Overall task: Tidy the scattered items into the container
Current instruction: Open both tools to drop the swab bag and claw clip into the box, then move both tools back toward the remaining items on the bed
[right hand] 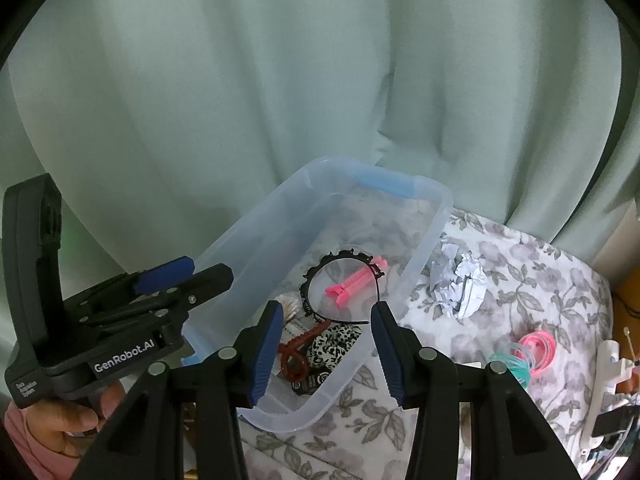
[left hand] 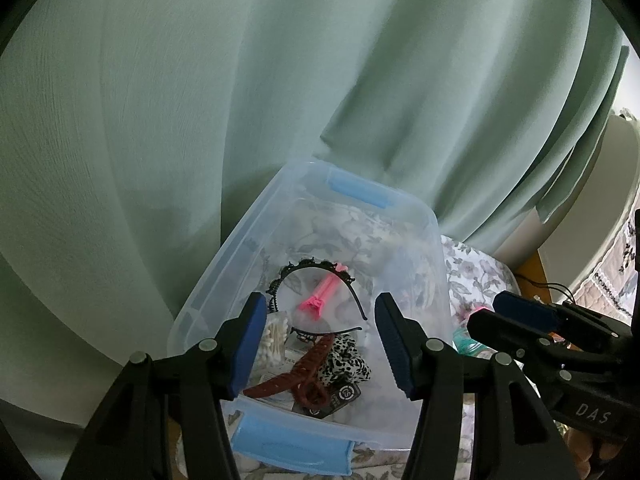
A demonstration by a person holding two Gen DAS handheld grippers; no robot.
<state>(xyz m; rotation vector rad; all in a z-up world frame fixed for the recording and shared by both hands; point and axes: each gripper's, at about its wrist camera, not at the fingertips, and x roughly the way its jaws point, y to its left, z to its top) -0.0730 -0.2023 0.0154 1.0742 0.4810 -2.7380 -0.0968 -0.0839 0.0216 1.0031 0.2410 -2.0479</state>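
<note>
A clear plastic container [left hand: 434, 264] with blue handles sits on a floral cloth; it also shows in the right wrist view [right hand: 434, 232]. Inside lie a black headband [left hand: 316, 266], a pink clip [left hand: 322, 294], a brown claw clip [left hand: 296, 376], a leopard scrunchie [left hand: 346, 360] and cotton swabs [left hand: 274, 340]. My left gripper [left hand: 320, 340] is open and empty above the container's near end. My right gripper [right hand: 326, 350] is open and empty above the container's near right corner. On the cloth to the right lie crumpled paper [right hand: 458, 280] and pink and teal coil hair ties [right hand: 528, 352].
A pale green curtain [left hand: 240, 100] hangs right behind the container. The floral cloth [right hand: 540, 280] covers the surface. White objects [right hand: 608, 368] lie at the far right edge. A wooden edge [left hand: 528, 272] shows past the cloth.
</note>
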